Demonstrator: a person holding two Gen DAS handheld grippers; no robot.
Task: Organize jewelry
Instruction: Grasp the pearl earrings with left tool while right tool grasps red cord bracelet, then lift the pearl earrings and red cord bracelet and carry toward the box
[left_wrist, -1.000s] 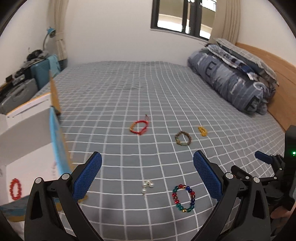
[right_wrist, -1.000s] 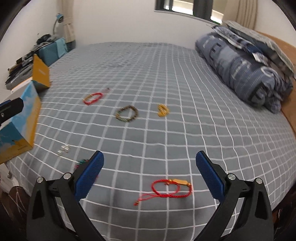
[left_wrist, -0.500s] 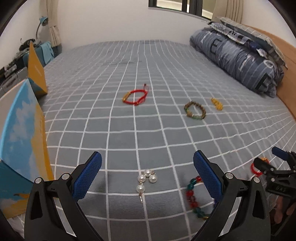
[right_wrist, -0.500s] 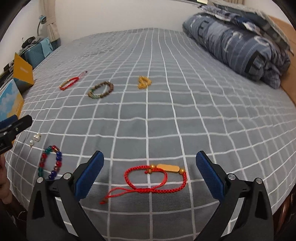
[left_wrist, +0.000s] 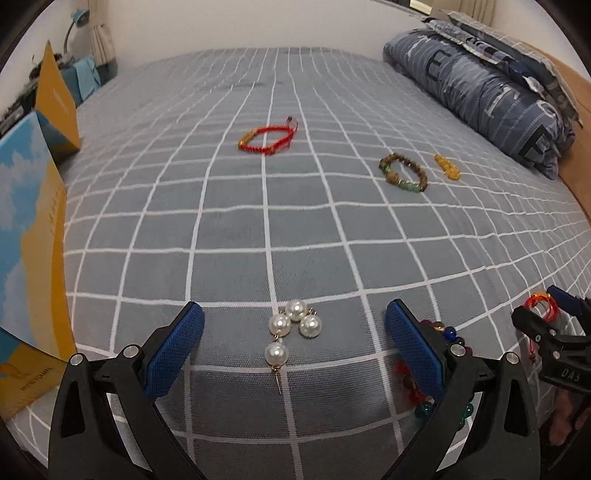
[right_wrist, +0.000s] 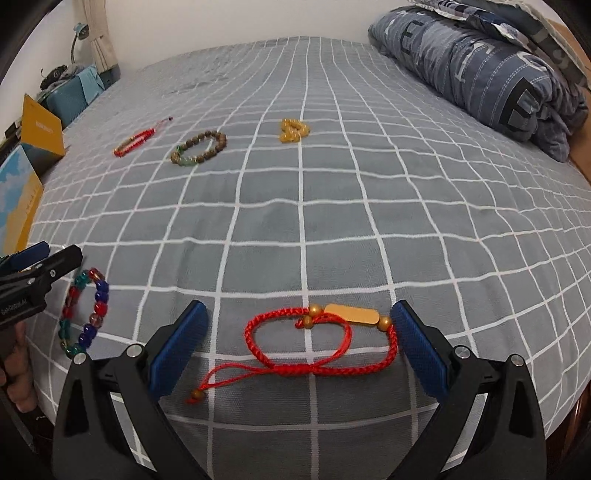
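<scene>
Bed: a grey bedspread (left_wrist: 295, 229) with a white grid, and a rolled blue duvet (left_wrist: 480, 88) along its right side by the wooden headboard.
Box: a blue-and-yellow box (left_wrist: 29, 236) stands at the bed's left edge, its yellow flap raised behind it.
Left claw (left_wrist: 293, 345): released, blue pads spread wide, low over the near edge of the bed.
Pearl earrings (left_wrist: 291, 328): four white pearls lying on the bedspread between the left claw's fingers, touching neither pad.
Coloured bead bracelet (right_wrist: 83, 314): just right of the left claw, partly hidden behind its right finger in the left wrist view.
Right claw (right_wrist: 299, 345): released, fingers wide apart, low over the bed.
Red cord bracelet with gold plate (right_wrist: 321, 339): flat on the bedspread between the right claw's pads, its right end just beside the right pad.
Farther out: a second red cord bracelet (left_wrist: 267, 140), a brown bead bracelet (left_wrist: 404, 171) and a small yellow piece (left_wrist: 447, 167), all well apart from both claws.
</scene>
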